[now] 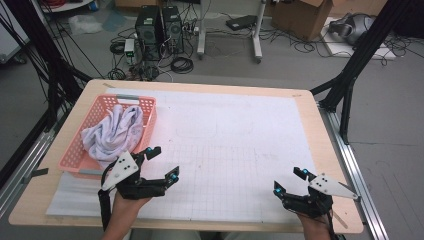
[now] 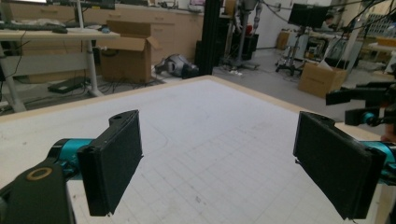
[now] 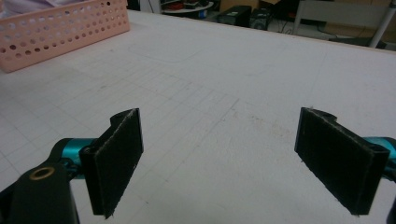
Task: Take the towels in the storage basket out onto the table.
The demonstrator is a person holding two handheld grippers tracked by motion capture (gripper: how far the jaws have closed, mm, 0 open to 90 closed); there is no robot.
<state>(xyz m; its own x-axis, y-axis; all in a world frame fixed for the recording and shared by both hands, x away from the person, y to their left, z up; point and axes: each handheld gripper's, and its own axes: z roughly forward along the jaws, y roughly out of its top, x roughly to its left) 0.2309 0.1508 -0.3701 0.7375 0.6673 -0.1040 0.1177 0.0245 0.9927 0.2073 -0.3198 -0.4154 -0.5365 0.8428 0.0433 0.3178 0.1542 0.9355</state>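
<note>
White gridded mat (image 1: 235, 150) over a wooden table (image 1: 320, 130), computer towers (image 1: 160, 32) and cardboard boxes (image 1: 305, 17) on the floor behind. Left gripper (image 1: 161, 163) at the near left, jaws wide apart and empty, just beside the pink basket (image 1: 85, 137) holding a crumpled white cloth (image 1: 114, 134). Right gripper (image 1: 289, 181) at the near right edge, well apart from the basket, jaws likewise spread over bare mat, gripping nothing.

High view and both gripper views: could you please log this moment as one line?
left gripper open, beside basket | right gripper open | cloth in basket
</note>
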